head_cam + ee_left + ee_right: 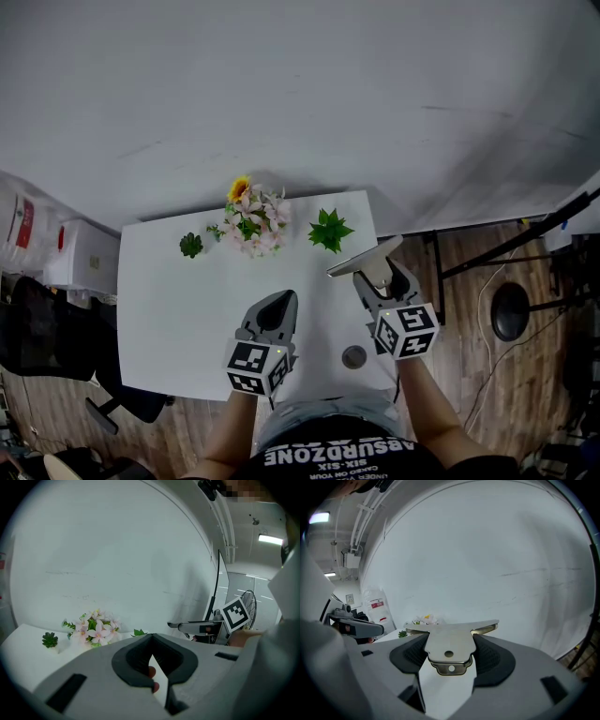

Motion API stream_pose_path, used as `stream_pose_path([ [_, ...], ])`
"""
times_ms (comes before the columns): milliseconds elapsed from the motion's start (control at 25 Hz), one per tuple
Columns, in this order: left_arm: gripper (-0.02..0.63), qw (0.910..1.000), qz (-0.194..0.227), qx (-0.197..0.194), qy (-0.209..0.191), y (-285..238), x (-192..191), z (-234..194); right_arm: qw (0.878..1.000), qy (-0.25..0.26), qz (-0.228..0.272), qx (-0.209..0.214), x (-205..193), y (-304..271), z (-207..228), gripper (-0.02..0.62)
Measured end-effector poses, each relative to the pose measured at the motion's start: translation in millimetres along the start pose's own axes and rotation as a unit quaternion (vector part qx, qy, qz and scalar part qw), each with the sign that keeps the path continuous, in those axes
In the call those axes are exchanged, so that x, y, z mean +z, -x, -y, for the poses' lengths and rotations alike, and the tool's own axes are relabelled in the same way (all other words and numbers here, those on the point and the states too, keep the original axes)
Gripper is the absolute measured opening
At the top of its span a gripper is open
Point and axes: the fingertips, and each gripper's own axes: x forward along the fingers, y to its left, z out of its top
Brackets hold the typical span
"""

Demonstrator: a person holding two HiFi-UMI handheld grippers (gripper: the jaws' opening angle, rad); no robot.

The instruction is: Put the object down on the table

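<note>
My right gripper is shut on a flat metal tool with a wide T-shaped blade, held above the right edge of the white table. In the right gripper view the tool sits between the ribbed pads, its two-holed handle clamped in my right gripper. My left gripper hovers over the table's front part, jaws together with nothing between them. From the left gripper view, my left gripper shows touching tips, and the tool hangs at the right.
A bunch of pink flowers with a sunflower, a green leafy plant and a small succulent stand along the table's far edge. A small round grey disc lies near the front right. A black stand base is on the floor at right.
</note>
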Motion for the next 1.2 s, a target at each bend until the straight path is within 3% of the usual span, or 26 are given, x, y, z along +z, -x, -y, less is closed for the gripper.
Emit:
stream_pose_path([
  [1200,0.005,0.9996,-0.026,-0.004,0.008,-8,-19,-9,0.997,-0.002,-0.073,-0.007,-51,-30,15,0.287],
])
